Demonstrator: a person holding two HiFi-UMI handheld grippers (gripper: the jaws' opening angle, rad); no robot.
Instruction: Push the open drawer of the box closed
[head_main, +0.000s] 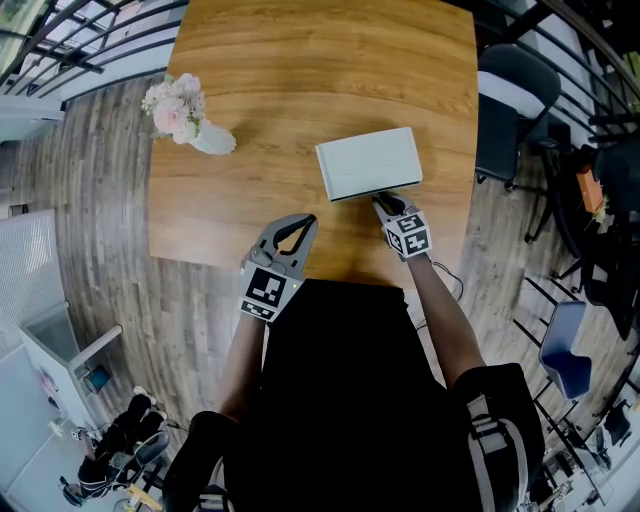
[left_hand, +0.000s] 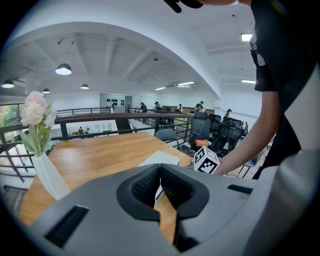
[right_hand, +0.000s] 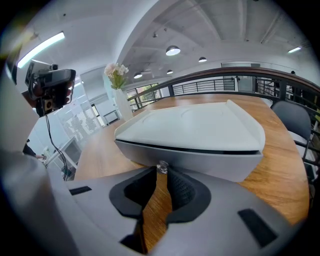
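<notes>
A flat white box (head_main: 368, 162) lies on the wooden table (head_main: 300, 60), right of centre. Its drawer front (right_hand: 200, 160) faces me, with a dark slit between it and the lid (right_hand: 200, 125). A small shiny knob (right_hand: 162, 168) sticks out of the drawer front. My right gripper (head_main: 383, 203) is shut, and its tips (right_hand: 162, 173) rest against that knob. My left gripper (head_main: 308, 220) is shut and empty, held above the table's near edge to the left of the box (left_hand: 159, 159). In the left gripper view its tips (left_hand: 160, 169) meet with nothing between them.
A white vase of pale pink flowers (head_main: 185, 115) stands at the table's left edge, also in the left gripper view (left_hand: 40, 150). Dark chairs (head_main: 510, 100) stand to the right of the table. A railing (right_hand: 225, 85) runs beyond the table's far side.
</notes>
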